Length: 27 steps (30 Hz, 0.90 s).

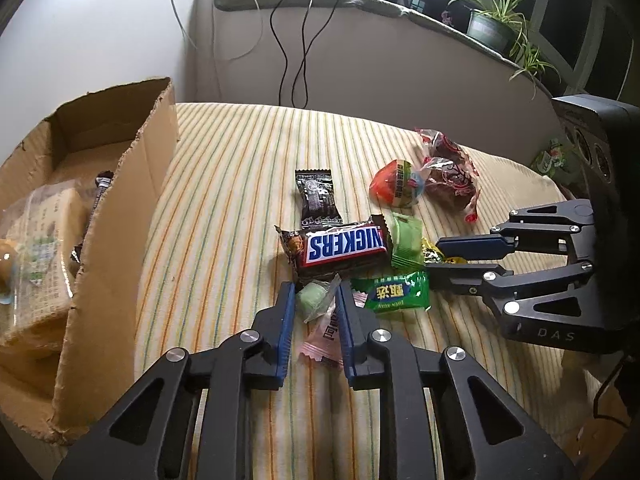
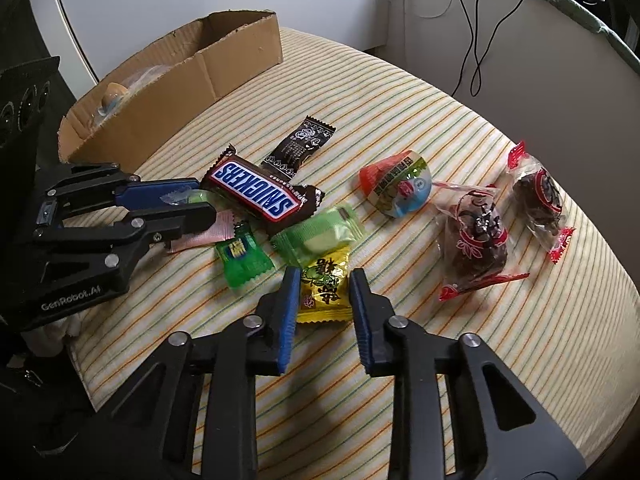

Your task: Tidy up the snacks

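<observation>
On the striped cloth (image 2: 400, 100) lies a cluster of snacks. My left gripper (image 1: 315, 288) is shut on a pale green candy in a clear wrapper (image 1: 314, 300), which rests over a pink sachet (image 1: 322, 338). My right gripper (image 2: 325, 274) is shut on a yellow candy (image 2: 324, 294). Each gripper also shows in the other view: the left gripper (image 2: 200, 204) and the right gripper (image 1: 440, 256). Between them sit a Snickers bar (image 2: 256, 190), a light green candy (image 2: 320, 236) and a bright green candy (image 2: 242, 258).
An open cardboard box (image 1: 112, 200) with snacks inside stands at the left. A black sachet (image 2: 300, 146), a red-and-green egg-shaped snack (image 2: 396, 186) and two dark snacks in red-edged wrappers (image 2: 474, 240) lie farther out. The cloth's edge curves off to the right. Cables (image 1: 296, 40) hang behind.
</observation>
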{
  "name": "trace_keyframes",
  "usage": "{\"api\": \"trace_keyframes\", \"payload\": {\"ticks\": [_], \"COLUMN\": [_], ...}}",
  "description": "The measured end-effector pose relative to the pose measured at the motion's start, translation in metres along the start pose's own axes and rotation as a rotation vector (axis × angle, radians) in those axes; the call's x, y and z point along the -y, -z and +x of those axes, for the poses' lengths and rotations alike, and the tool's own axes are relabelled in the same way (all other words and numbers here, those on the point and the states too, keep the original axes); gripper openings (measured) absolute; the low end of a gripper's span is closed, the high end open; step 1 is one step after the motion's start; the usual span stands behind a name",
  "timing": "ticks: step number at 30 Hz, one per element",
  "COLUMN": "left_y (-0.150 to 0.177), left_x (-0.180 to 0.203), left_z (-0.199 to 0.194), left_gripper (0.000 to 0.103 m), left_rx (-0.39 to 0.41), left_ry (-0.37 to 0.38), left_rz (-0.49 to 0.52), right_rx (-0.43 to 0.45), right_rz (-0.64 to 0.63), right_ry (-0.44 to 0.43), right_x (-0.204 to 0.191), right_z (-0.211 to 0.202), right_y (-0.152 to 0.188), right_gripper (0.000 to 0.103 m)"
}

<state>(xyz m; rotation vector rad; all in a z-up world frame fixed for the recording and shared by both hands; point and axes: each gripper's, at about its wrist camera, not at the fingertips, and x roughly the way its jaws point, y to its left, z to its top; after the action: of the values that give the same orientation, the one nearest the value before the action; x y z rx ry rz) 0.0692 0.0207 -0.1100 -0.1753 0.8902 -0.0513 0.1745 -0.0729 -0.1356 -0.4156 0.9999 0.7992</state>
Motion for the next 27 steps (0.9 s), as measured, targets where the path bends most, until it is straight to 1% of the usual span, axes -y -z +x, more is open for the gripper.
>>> {"api": "trace_keyframes", "payload": {"ticks": [7, 17, 22, 27], "left_y": [0.0, -0.001, 0.0, -0.001], "left_x": [0.001, 0.008, 0.01, 0.005], "left_z": [-0.004, -0.027, -0.04, -0.056], "left_gripper": [0.016, 0.016, 0.016, 0.016], "left_rx": [0.012, 0.061, 0.089, 0.122], "left_ry": [0.006, 0.025, 0.034, 0.032], "left_rz": [0.003, 0.014, 0.017, 0.016], "right_rx": [0.005, 0.035, 0.056, 0.086], "right_rz": [0.01, 0.023, 0.026, 0.022], "right_ry": [0.007, 0.024, 0.035, 0.043], "right_x": [0.001, 0.001, -0.002, -0.007], "right_z": [-0.005, -0.027, -0.04, -0.053], "right_y": [0.005, 0.016, 0.017, 0.01], "right_gripper": [0.025, 0.025, 0.025, 0.025]}}
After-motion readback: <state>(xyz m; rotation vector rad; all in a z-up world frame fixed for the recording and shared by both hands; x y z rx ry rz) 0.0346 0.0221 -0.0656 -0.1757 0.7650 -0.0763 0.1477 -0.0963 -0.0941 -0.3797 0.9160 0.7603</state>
